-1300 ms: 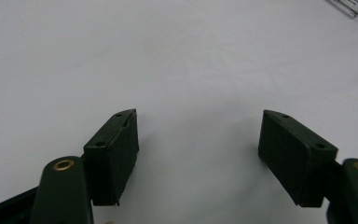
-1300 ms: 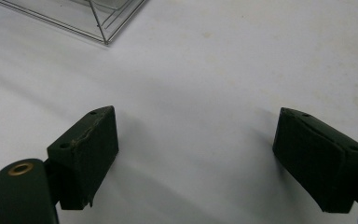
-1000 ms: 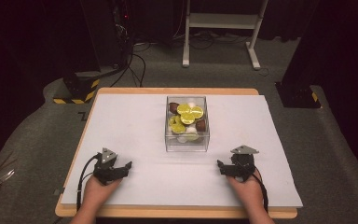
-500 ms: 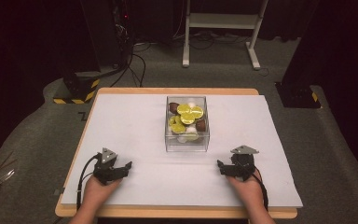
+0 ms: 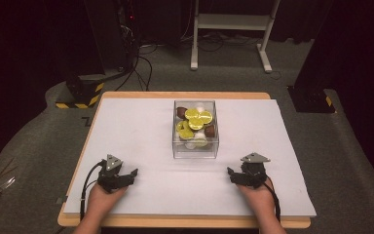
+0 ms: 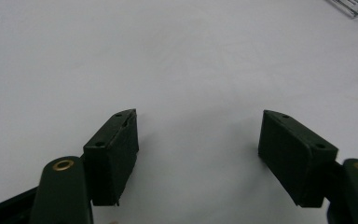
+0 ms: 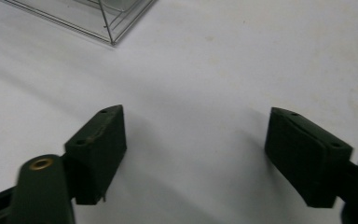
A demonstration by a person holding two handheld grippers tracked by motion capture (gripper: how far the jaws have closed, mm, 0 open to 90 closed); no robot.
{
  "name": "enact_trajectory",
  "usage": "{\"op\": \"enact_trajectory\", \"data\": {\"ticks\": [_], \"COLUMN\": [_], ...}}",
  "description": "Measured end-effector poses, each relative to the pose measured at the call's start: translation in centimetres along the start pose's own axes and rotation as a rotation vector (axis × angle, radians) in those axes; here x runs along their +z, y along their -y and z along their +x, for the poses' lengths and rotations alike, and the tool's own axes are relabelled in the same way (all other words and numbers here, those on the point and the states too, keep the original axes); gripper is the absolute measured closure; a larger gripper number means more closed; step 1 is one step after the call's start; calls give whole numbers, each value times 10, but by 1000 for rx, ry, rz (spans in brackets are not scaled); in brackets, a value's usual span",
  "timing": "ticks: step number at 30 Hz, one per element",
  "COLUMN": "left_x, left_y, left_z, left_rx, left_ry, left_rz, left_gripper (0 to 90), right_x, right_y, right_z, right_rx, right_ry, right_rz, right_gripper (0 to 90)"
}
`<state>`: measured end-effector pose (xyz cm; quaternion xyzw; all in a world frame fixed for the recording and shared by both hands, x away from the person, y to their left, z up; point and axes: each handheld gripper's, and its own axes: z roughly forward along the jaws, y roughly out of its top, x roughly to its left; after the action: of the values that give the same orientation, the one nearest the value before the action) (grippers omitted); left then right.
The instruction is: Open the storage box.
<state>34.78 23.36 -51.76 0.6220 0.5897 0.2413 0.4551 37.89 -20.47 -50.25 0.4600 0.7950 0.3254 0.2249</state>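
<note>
The counter [image 5: 141, 131] has a wooden rim and is covered by a white sheet that reaches almost to every edge. On the dark floor beyond its far edge stands a white frame [image 5: 233, 29], with cables and a yellow-and-black striped block [image 5: 80, 95] off the far left corner.

A clear, square-sided box [image 5: 195, 129] stands on the sheet, centred between left and right and nearer the far edge than the near one. Its walls are transparent and it has no lid. It holds cut yellow-green citrus slices [image 5: 197, 118], dark brown pieces [image 5: 209, 130] and pale white pieces [image 5: 191, 144], heaped together. One corner of the box appears in the left gripper view [image 6: 354, 5] and in the right gripper view [image 7: 107, 23].

The left hand-held gripper [image 5: 121, 176] rests by the near left corner, held in the left hand [image 5: 102, 197]; its jaws stand wide apart over bare sheet, holding nothing. The right hand-held gripper [image 5: 238, 176] sits by the near right corner in the right hand [image 5: 258, 197], jaws likewise wide apart and empty. Both are well apart from the box.
</note>
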Motion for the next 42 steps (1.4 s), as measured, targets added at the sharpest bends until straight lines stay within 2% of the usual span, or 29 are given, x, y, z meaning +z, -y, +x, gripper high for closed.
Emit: {"op": "enact_trajectory", "data": {"ticks": [5, 9, 12, 15, 17, 20, 22, 25, 33, 42], "left_x": [0, 0, 0, 0, 0, 0, 0, 0, 0, 1], "left_y": [0, 1, 0, 0, 1, 0, 0, 0, 0, -1], "left_z": [0, -1, 0, -1, -1, 0, 0, 0, -1, -2], "left_rx": [3, -12, 1, -9, -13, 2, -7, -6, -8, -13], "left_ry": [-1, 0, 0, 0, -1, 0, 0, 0, -1, -6], "left_rz": [0, -10, -2, -7, -11, 1, -4, -4, -6, -13], "left_gripper": [289, 290, 290, 291, 291, 291, 291, 292, 294, 303], "right_x": [-4, -12, -17, -21, -21, -22, -23, -23, -33, -30], "right_y": [-1, -8, -11, -13, -13, -12, -11, -10, -10, -11], "right_z": [7, 14, 17, 19, 20, 22, 23, 24, 30, 41], "right_rx": [-15, -20, -20, -31, -25, -22, -42, -39, -62, -86], "right_ry": [-18, -44, -62, -69, -77, -87, -88, -98, -132, -172], "right_rz": [-20, -66, -91, -110, -114, -126, -136, -140, -200, -199], "right_gripper": [263, 302, 323, 339, 340, 361, 375, 378, 407, 441]}}
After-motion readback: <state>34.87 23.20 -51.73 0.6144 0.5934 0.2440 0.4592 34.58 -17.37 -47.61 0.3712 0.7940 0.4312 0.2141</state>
